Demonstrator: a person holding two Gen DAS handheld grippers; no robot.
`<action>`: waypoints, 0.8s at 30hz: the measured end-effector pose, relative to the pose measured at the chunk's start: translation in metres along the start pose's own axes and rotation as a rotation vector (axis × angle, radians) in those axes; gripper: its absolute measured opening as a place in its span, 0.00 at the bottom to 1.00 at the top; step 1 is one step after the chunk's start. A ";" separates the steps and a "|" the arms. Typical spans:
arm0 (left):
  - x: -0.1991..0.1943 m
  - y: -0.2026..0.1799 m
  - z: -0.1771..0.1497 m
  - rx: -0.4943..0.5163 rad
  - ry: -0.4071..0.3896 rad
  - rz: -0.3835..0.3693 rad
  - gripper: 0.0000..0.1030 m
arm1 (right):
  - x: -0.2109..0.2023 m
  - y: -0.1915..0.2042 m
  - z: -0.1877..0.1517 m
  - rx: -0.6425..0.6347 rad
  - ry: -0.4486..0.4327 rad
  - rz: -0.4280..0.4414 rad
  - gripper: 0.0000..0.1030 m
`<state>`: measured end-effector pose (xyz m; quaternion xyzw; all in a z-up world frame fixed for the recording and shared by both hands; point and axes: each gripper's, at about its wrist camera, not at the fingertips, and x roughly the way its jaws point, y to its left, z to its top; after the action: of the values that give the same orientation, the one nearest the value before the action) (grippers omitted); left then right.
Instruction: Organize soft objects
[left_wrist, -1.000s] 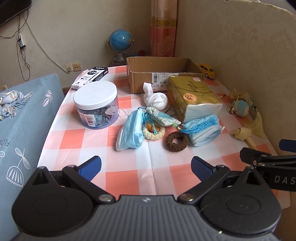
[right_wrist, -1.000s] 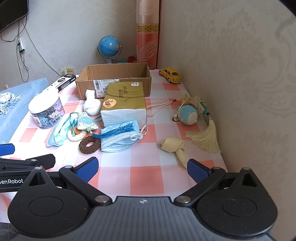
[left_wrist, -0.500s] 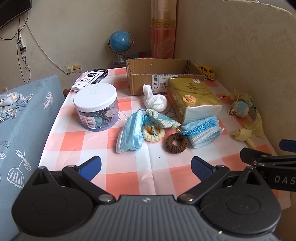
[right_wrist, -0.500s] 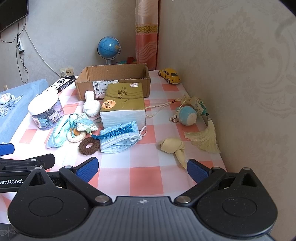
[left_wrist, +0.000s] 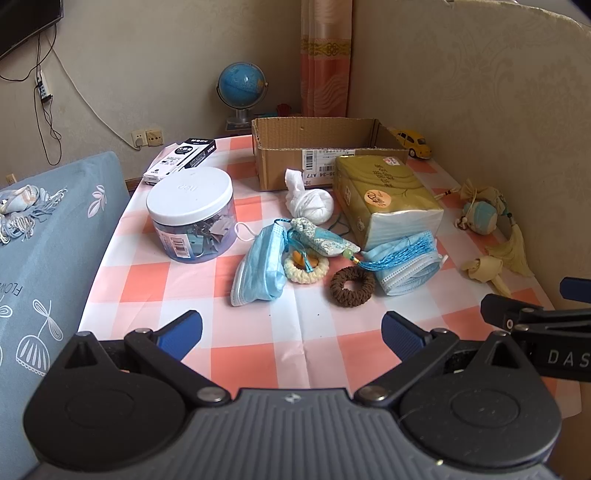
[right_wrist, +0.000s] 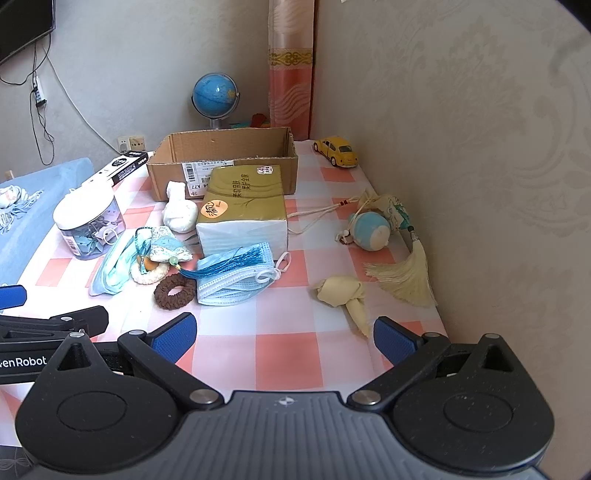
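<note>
Both tools hang over the near edge of the checked table (left_wrist: 295, 354), nothing yet picked up. The left gripper (left_wrist: 291, 328) has its jaws spread wide and holds nothing; ahead of it and slightly left lies a crumpled blue mask (left_wrist: 260, 269), its ear loop trailing toward the clip jar (left_wrist: 190, 214), so a careless lift could drag the jar. Straight ahead, the tasselled sachet (left_wrist: 325, 240) drapes over a cream ring (left_wrist: 306, 264) and a second mask (left_wrist: 406, 264); pulling one may tow the others. The right gripper (right_wrist: 284, 338), equally wide and empty, faces the yellow cloth knot (right_wrist: 341, 293), which could slide away. The cardboard box (right_wrist: 221, 155) waits far ahead.
</note>
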<state>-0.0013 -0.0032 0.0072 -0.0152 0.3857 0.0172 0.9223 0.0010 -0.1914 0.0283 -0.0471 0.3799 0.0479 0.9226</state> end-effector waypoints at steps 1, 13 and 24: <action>0.000 0.000 0.000 0.000 0.000 0.000 0.99 | 0.000 0.000 0.000 0.000 0.000 0.000 1.00; 0.000 0.001 0.001 0.000 0.000 0.000 0.99 | -0.001 0.000 0.000 -0.001 -0.001 -0.001 1.00; 0.000 0.001 0.001 0.000 -0.002 -0.003 0.99 | 0.000 -0.001 0.003 -0.005 -0.005 -0.003 1.00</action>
<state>-0.0005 -0.0023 0.0081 -0.0158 0.3847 0.0159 0.9228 0.0032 -0.1919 0.0302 -0.0497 0.3775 0.0473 0.9235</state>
